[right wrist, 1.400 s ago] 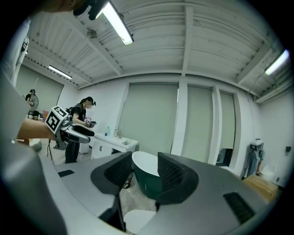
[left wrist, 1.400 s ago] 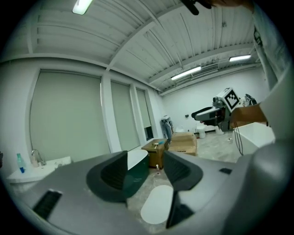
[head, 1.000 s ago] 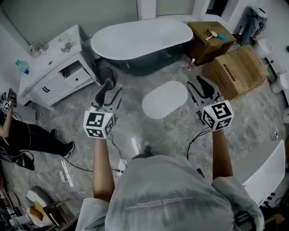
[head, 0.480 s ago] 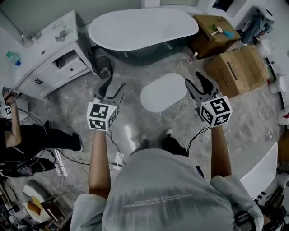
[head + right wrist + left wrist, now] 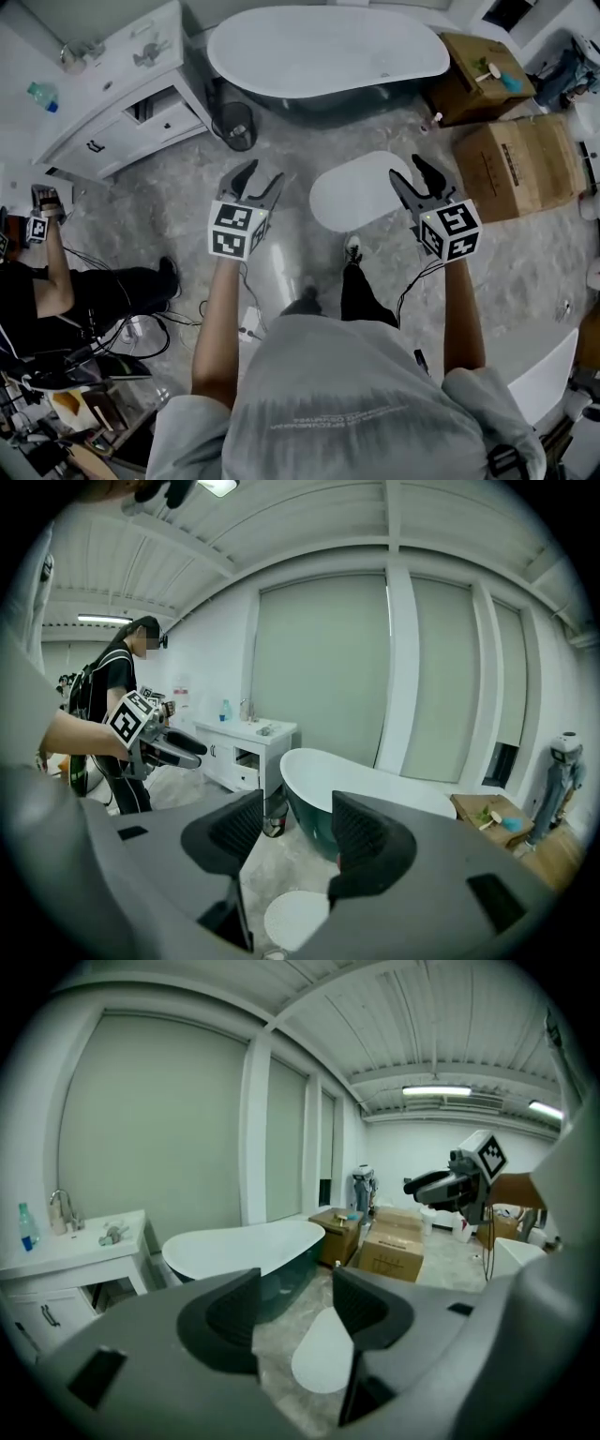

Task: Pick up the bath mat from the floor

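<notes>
The bath mat (image 5: 356, 192) is a white oval lying flat on the grey marbled floor in front of the bathtub (image 5: 328, 47). My left gripper (image 5: 261, 174) hangs in the air to the mat's left, open and empty. My right gripper (image 5: 409, 171) is held over the mat's right edge, well above it; its jaws are opening with nothing between them. The left gripper view shows the mat (image 5: 323, 1358) on the floor past the jaws of the left gripper (image 5: 295, 1299). The right gripper view has the mat (image 5: 295, 919) low between the jaws of the right gripper (image 5: 295, 832).
A white vanity (image 5: 122, 94) stands at the back left, with a small dark bin (image 5: 239, 122) beside the tub. Cardboard boxes (image 5: 520, 164) sit to the right. Another person (image 5: 56, 291) crouches at the left among cables. My foot (image 5: 353, 251) is just short of the mat.
I have stepped forward, so the mat and tub lie closer below me and my foot now shows by the mat. Both grippers have moved with me. The right jaws stand a little wider.
</notes>
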`<state>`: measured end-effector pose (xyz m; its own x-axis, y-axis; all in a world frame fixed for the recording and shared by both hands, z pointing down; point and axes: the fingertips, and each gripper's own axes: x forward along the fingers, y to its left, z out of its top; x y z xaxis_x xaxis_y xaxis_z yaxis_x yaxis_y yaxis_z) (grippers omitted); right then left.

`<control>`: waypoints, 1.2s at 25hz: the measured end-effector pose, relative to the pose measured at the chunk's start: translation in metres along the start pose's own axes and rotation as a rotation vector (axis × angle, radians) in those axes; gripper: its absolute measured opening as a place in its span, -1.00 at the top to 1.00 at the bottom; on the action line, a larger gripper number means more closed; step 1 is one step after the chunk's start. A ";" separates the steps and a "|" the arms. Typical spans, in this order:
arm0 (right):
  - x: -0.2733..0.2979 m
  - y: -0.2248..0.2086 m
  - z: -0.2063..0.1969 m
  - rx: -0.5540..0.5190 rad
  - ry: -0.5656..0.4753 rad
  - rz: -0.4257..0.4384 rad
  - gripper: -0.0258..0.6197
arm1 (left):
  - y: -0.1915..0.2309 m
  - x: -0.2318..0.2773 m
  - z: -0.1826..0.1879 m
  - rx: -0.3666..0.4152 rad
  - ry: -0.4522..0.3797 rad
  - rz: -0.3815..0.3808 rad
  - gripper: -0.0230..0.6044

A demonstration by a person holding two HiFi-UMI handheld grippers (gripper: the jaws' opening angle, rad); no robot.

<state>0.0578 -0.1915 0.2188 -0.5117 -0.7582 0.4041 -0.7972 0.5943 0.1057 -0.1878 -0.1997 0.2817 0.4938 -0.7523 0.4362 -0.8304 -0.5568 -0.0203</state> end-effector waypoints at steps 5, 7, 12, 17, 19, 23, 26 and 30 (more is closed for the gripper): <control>0.039 -0.026 -0.030 -0.025 0.079 0.064 0.24 | -0.002 0.052 -0.017 -0.043 0.069 -0.014 0.17; 0.058 -0.041 -0.046 -0.025 0.113 0.091 0.24 | -0.002 0.078 -0.025 -0.068 0.093 -0.013 0.17; 0.116 -0.075 -0.096 -0.006 0.195 0.152 0.24 | -0.007 0.145 -0.059 -0.123 0.167 -0.030 0.17; 0.173 -0.102 -0.168 0.009 0.293 0.213 0.21 | -0.015 0.201 -0.107 -0.164 0.261 -0.034 0.17; 0.195 -0.108 -0.202 0.016 0.332 0.233 0.19 | -0.016 0.219 -0.133 -0.206 0.295 -0.034 0.17; 0.244 -0.111 -0.270 0.043 0.418 0.277 0.16 | -0.011 0.257 -0.196 -0.300 0.368 -0.020 0.17; 0.266 -0.108 -0.316 0.070 0.478 0.291 0.16 | -0.016 0.289 -0.240 -0.376 0.396 -0.030 0.17; 0.293 -0.093 -0.372 0.062 0.527 0.309 0.16 | -0.019 0.325 -0.295 -0.388 0.437 -0.065 0.17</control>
<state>0.1015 -0.3695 0.6648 -0.5076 -0.3094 0.8041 -0.6627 0.7366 -0.1348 -0.0877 -0.3302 0.6895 0.4634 -0.4599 0.7574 -0.8762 -0.3654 0.3142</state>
